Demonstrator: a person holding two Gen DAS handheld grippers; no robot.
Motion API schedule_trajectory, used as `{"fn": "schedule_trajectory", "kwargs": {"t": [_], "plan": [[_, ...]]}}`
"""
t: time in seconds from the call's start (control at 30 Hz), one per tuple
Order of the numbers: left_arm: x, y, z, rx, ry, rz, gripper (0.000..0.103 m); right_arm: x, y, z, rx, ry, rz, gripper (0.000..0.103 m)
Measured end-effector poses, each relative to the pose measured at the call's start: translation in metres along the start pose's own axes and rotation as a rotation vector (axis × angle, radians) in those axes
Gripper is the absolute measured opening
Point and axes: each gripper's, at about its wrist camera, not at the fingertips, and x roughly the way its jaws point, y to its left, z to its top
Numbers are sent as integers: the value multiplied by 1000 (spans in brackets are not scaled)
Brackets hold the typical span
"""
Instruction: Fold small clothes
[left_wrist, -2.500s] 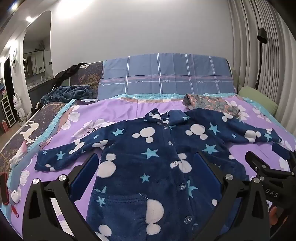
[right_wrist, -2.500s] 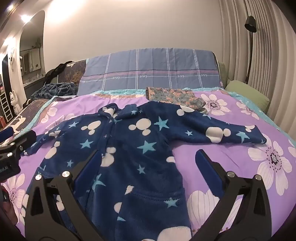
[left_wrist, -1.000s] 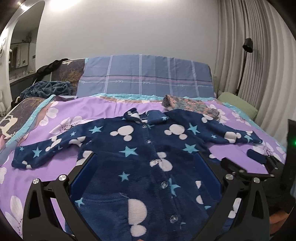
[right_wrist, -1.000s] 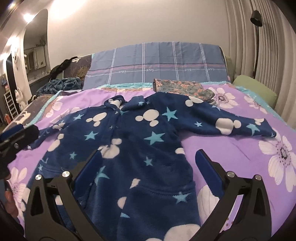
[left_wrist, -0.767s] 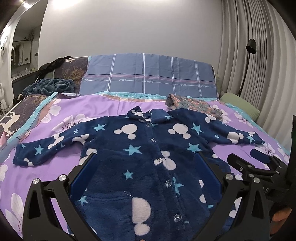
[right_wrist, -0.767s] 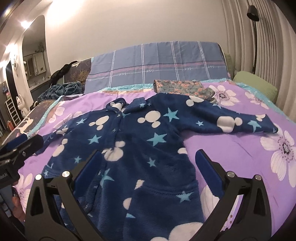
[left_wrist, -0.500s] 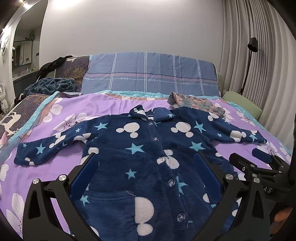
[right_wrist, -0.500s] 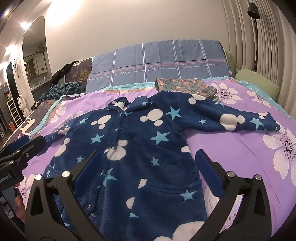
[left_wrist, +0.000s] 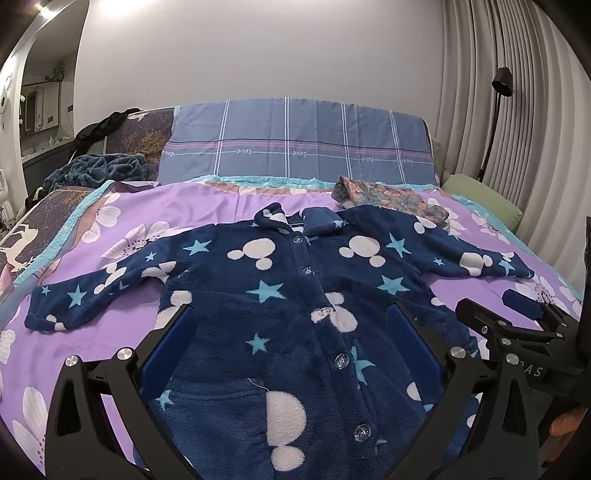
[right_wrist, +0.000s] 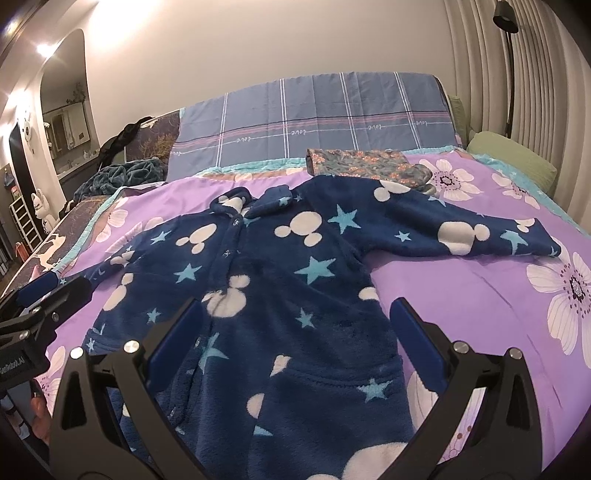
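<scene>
A: Purple floral bed (left_wrist: 207, 206), and the navy fleece jacket (left_wrist: 295, 295) lies flat mid-bed, buttons up, both sleeves spread toward the side edges.

B: Claws?

A: Left gripper (left_wrist: 291, 332) and right gripper (right_wrist: 295, 328) both gape wide above the hem, holding nothing.

B: Handling?

A: Looks plush, floppy, light. I'd pinch a sleeve cuff (right_wrist: 546, 247) or shoulder seam.

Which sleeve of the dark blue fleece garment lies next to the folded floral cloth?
The sleeve on the wearer's left, stretched toward the curtain side; its shoulder meets the folded floral cloth. The other sleeve has only purple bedsheet around it.
</scene>
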Motion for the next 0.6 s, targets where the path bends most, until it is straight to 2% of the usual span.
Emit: {"fn": "schedule_trajectory", "kwargs": {"t": [0.6], "plan": [[8,7,-4,-11,9,-6,102,6,5,3,-16,5,-7,101]]}}
